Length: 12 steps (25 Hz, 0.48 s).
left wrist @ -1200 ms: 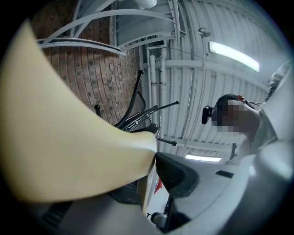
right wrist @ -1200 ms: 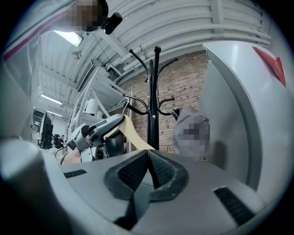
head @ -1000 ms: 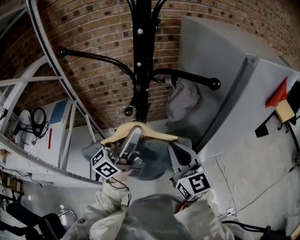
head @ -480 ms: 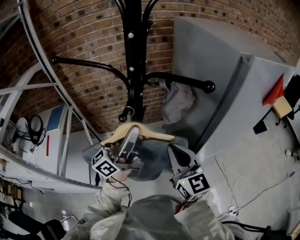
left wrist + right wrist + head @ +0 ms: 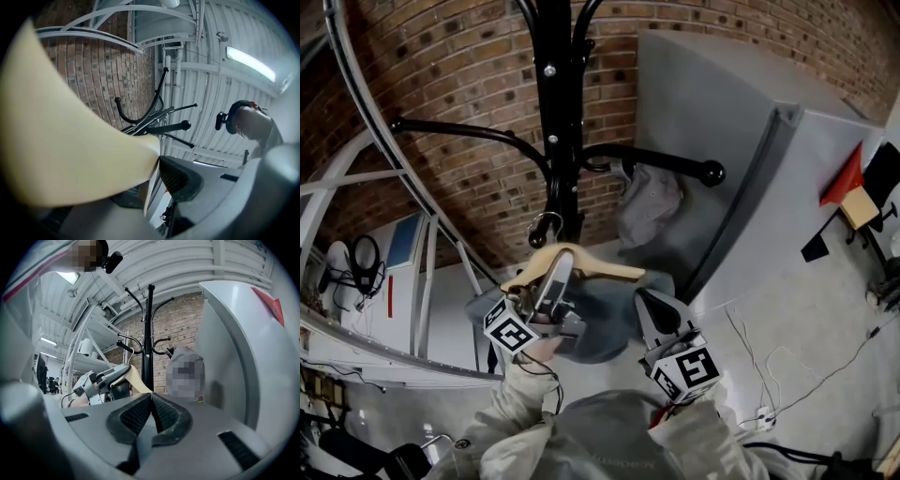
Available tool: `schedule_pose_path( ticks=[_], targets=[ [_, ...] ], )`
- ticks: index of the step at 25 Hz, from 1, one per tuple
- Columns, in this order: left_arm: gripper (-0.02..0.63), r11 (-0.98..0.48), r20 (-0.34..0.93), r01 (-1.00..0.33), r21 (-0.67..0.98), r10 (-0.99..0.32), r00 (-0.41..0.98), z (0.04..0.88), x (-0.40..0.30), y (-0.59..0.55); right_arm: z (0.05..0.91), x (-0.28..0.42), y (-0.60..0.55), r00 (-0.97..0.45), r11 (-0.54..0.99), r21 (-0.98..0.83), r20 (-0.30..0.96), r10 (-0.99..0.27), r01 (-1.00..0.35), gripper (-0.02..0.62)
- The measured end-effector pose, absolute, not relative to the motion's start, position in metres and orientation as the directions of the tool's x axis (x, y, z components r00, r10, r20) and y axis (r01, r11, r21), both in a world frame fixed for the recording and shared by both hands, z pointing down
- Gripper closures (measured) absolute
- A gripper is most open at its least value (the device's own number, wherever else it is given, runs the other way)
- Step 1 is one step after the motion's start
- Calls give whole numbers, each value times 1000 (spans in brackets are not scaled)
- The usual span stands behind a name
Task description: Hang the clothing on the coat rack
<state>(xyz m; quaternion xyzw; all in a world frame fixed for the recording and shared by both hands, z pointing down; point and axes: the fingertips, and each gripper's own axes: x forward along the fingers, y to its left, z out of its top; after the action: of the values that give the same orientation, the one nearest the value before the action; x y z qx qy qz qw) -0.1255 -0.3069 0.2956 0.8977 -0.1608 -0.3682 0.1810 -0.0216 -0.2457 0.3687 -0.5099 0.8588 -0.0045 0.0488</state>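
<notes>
The black coat rack [image 5: 553, 112] stands against the brick wall, and a grey garment [image 5: 649, 202] hangs from its right arm [image 5: 666, 159]. Just below the pole I hold a wooden hanger [image 5: 586, 267] with a metal hook [image 5: 546, 225]; a grey-blue piece of clothing [image 5: 600, 319] drapes from it. My left gripper [image 5: 555, 281] is shut on the hanger's left shoulder, which fills the left gripper view [image 5: 70, 140]. My right gripper [image 5: 661, 314] sits beside the clothing's right edge, its pads [image 5: 140, 414] pressed together with nothing between them. The rack [image 5: 150, 338] stands ahead of it.
A large grey slanted panel [image 5: 741, 141] stands right of the rack. A curved white metal frame [image 5: 366, 122] runs down the left side. Cables [image 5: 769, 375] lie on the grey floor to the right, near a red and tan object [image 5: 858, 192].
The head view has drifted, so the rack now sits a little further left in it. Both grippers and the hanger keep nearly the same place under the pole.
</notes>
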Motion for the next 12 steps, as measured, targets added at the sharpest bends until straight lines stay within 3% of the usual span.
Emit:
schedule_pose_path(
  ticks=[12],
  targets=[
    [505,-873,-601,-186,452,-452,659,303,-122,-319,375,-13,-251,-490,493,-72,-57,-870,-867,571]
  ],
)
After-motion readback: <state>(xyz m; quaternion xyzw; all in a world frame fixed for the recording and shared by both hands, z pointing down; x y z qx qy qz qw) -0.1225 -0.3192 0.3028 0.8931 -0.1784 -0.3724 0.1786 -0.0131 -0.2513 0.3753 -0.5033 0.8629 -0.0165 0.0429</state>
